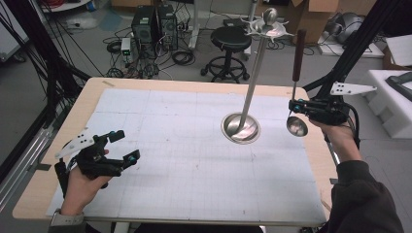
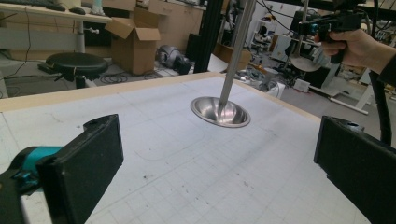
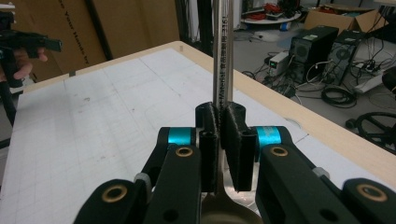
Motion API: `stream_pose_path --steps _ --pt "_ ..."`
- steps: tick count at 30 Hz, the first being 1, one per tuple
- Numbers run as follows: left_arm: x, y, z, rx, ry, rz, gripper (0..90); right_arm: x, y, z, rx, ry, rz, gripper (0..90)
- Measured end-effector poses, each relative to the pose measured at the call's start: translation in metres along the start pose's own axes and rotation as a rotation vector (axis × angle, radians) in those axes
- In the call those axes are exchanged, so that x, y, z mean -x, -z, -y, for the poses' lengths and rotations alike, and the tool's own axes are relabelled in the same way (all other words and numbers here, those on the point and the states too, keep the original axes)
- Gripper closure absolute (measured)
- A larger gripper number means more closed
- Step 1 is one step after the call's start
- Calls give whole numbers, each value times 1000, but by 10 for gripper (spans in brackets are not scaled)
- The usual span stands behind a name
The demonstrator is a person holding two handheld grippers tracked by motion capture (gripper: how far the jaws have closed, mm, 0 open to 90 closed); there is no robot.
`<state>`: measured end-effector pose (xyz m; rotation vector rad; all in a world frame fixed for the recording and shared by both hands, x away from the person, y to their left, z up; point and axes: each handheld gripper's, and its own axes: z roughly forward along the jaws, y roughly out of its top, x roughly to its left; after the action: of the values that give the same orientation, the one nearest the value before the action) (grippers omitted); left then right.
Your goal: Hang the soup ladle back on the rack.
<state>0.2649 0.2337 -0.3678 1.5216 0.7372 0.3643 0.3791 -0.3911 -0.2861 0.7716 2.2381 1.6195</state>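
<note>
A steel ladle [image 1: 297, 126] with a dark wooden handle stands upright beyond the table's right edge, bowl down. My right gripper [image 1: 293, 106] is shut on its thin metal shaft [image 3: 221, 46] just above the bowl. To its left a tall steel rack [image 1: 255, 77] rises from a round base [image 1: 241, 128], with hooks at its top [image 1: 268, 30]. My left gripper [image 1: 125, 145] rests at the table's near left, its jaws open wide with nothing between them. The left gripper view [image 2: 219, 172] looks across the mat at the rack base [image 2: 219, 113] and the ladle bowl [image 2: 306, 63].
A white gridded mat [image 1: 184, 160] covers most of the wooden table. Behind the table stand a black stool [image 1: 231, 41], computer towers [image 1: 155, 24] with cables and cardboard boxes. White foam blocks [image 1: 393, 102] sit to the right.
</note>
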Motion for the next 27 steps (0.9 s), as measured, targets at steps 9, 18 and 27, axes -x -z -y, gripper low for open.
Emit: stream_pose_path --steps 9,18,27 --pt "-1 0 0 2 4 0 18 1 -5 -5 3 8 -14 842" --pt "-1 2 -1 4 1 1 19 -2 -12 -9 -10 10 -12 842" --pt "-1 2 -1 4 -3 -1 19 -3 -14 -10 -3 16 -10 842"
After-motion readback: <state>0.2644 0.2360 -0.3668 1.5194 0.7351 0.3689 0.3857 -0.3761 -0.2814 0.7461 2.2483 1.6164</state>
